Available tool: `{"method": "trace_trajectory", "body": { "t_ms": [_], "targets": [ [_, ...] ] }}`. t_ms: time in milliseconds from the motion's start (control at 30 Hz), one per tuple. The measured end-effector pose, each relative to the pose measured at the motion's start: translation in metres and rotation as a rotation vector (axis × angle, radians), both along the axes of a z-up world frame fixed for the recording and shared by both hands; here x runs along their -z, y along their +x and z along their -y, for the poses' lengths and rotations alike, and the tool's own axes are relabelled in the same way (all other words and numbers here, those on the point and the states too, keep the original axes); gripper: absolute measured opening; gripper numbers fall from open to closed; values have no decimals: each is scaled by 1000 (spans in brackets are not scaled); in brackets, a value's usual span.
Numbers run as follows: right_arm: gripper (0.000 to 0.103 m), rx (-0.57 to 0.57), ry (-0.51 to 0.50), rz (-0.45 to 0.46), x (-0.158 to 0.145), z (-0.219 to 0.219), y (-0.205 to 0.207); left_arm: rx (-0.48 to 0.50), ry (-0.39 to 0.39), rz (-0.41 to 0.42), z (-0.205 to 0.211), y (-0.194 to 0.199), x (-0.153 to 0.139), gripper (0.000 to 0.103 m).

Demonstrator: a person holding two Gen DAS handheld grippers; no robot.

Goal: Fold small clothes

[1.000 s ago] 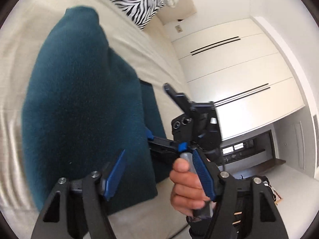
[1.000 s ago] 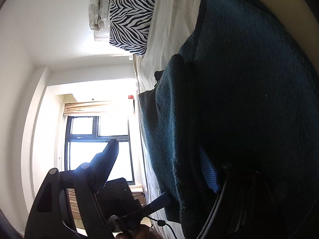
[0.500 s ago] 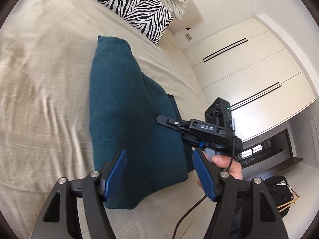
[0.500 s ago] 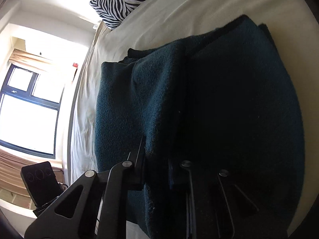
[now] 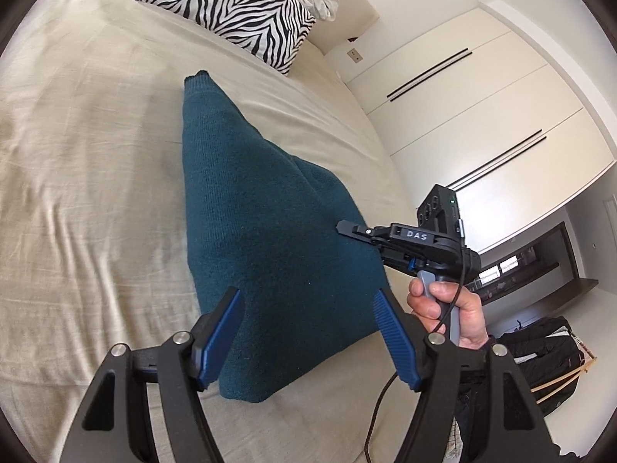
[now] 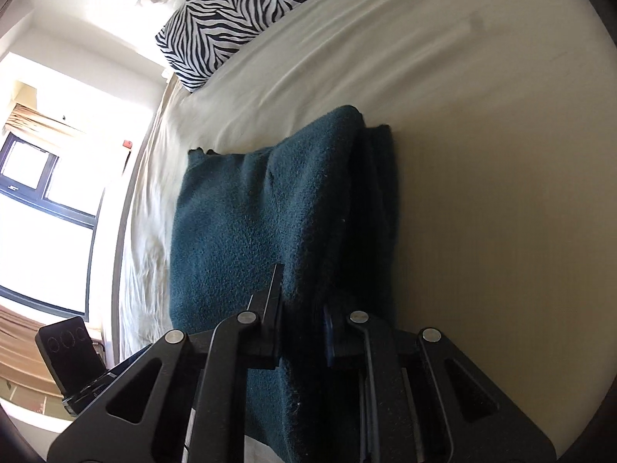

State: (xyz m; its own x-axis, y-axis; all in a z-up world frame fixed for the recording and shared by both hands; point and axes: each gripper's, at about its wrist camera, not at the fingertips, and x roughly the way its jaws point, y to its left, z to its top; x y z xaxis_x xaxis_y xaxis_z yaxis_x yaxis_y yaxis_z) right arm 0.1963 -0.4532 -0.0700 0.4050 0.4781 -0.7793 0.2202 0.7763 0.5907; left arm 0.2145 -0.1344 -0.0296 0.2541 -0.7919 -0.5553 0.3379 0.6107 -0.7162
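Note:
A folded dark teal knit garment (image 5: pixel 270 239) lies on the beige bed sheet (image 5: pixel 88 177). My left gripper (image 5: pixel 308 332) is open and empty, held above the garment's near edge. My right gripper (image 6: pixel 304 320) is shut on the teal garment (image 6: pixel 246 223), pinching its folded right edge. In the left wrist view the right gripper (image 5: pixel 356 229) shows at the garment's right side, with the hand on its handle.
A zebra-print pillow (image 5: pixel 219 7) lies at the head of the bed, also in the right wrist view (image 6: pixel 239 11). White wardrobe doors (image 5: pixel 482 127) stand beyond the bed. A window (image 6: pixel 42 208) is on the other side. A dark bag (image 5: pixel 540 351) sits on the floor.
Both grippers have drawn back from the garment, which now looks smaller and lies folded flat. The right gripper has closed on the garment's edge. The left gripper stays open.

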Motion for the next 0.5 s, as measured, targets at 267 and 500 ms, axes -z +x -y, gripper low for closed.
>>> {"method": "trace_trajectory", "body": {
  "t_ms": [267, 500],
  "targets": [
    [14, 20, 42, -5, 25, 15, -2, 12, 66, 21, 18, 6, -2, 71],
    [21, 65, 123, 13, 34, 27, -14, -33, 133, 54, 13, 10, 0, 74]
  ]
}}
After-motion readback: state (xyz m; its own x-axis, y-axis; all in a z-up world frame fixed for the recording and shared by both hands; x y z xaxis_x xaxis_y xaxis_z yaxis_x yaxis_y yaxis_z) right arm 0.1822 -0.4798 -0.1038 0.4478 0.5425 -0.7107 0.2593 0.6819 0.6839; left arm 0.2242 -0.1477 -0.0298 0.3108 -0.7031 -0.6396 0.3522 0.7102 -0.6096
